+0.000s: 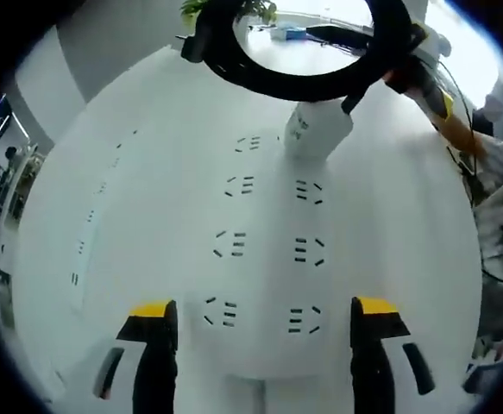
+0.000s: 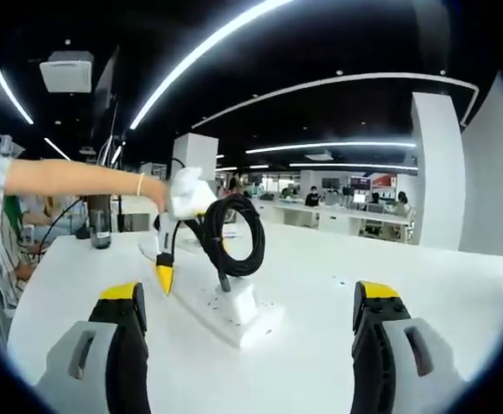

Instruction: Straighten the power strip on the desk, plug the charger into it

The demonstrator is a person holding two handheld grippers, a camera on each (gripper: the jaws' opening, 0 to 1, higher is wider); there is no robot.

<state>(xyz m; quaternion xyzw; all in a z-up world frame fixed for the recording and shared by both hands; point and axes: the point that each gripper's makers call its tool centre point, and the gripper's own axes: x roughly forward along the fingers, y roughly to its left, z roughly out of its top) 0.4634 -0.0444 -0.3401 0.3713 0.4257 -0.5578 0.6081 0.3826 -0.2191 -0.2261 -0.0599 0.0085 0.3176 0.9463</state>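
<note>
Left hand-held gripper [image 1: 264,323] wide, straddling strip [image 1: 268,250]; strip's long axis runs straight ahead, charger [image 1: 316,129] plugged at far end. Right hand-held gripper [image 2: 247,315] wide, empty.

The power strip [image 1: 268,259] looks like smooth white plastic with a slight sheen, and the charger [image 1: 317,129] plugged into it has the same white, smooth plastic shell. The coiled cable [image 2: 234,233] appears as matt black rubber, while the counter [image 2: 424,302] is a plain white surface, smooth and faintly glossy under the ceiling lights. The fingers [image 2: 376,302] seem hard black plastic capped with matt yellow tips.
</note>
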